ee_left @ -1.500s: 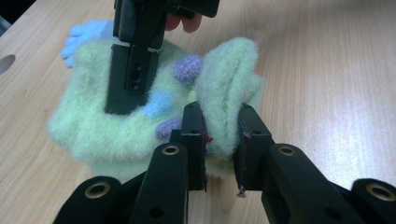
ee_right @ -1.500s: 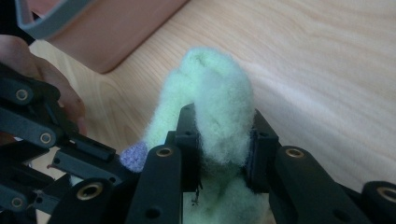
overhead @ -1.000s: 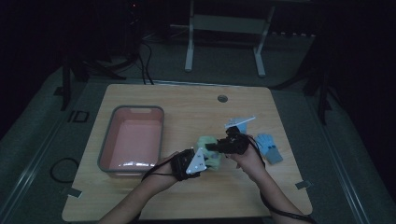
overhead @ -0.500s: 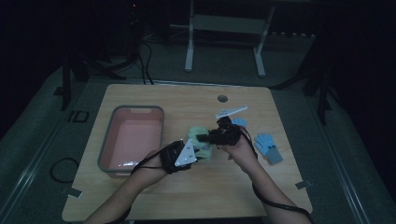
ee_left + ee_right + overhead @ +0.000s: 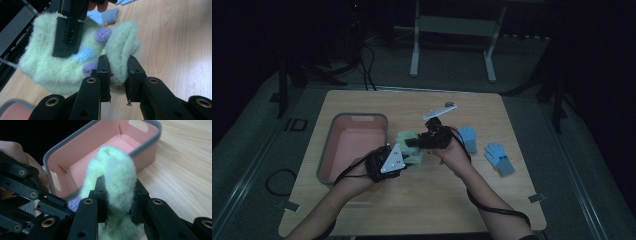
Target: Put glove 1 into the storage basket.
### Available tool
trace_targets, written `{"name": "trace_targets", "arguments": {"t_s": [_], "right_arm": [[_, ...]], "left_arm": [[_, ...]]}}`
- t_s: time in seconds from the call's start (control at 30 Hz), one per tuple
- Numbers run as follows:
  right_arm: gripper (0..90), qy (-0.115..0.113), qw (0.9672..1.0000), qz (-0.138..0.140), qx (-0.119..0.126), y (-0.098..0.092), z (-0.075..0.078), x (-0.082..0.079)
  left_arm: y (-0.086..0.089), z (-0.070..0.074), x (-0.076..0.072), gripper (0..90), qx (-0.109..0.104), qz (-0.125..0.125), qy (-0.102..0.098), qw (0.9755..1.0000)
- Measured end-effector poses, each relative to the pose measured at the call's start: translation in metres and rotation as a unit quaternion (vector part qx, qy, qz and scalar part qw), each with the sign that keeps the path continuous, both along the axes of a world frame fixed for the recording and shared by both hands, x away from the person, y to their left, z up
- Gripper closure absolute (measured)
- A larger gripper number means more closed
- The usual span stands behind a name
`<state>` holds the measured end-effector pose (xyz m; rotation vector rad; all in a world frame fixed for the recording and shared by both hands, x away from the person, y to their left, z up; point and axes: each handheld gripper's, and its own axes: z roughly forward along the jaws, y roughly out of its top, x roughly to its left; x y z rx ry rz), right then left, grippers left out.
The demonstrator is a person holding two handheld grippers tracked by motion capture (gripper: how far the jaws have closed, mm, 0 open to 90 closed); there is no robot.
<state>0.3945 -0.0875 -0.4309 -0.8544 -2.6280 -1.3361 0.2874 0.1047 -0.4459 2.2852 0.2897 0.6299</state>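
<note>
A fluffy pale-green glove with purple and blue dots hangs between both grippers just above the table, right of the pink bin. My left gripper is shut on one thick fold of the green glove. From the other side my right gripper is shut on another bunched fold of the same glove. The right gripper's jaw presses on the glove's upper left in the left gripper view.
A pink bin with a grey rim stands at the left of the wooden table. Two blue gloves lie at the right. A small round disc sits near the far edge.
Both grippers have carried the green glove leftward and a little up, from near the blue gloves toward the pink bin. Both grips have stayed shut on it.
</note>
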Motion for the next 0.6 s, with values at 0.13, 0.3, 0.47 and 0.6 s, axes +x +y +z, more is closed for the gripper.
{"name": "trace_targets", "arguments": {"t_s": [0.13, 0.3, 0.47, 0.6], "right_arm": [[72.2, -0.005, 0.9999, 0.008, -0.004, 0.016, 0.001, 0.000], [72.2, -0.009, 0.9998, 0.019, -0.007, 0.035, 0.002, 0.002], [72.3, -0.013, 0.9995, 0.029, -0.006, 0.057, 0.002, 0.002], [72.3, -0.009, 0.9993, 0.035, -0.003, 0.071, 0.002, 0.002]], "left_arm": [[0.013, 0.000, -0.001, 76.8, 0.005, 0.008, -0.001, 1.0000], [0.029, 0.001, -0.003, 76.8, 0.008, 0.021, 0.002, 0.9997], [0.047, 0.001, -0.006, 76.8, 0.012, 0.036, 0.002, 0.9993], [0.062, 0.002, -0.010, 76.8, 0.016, 0.049, 0.004, 0.9987]]}}
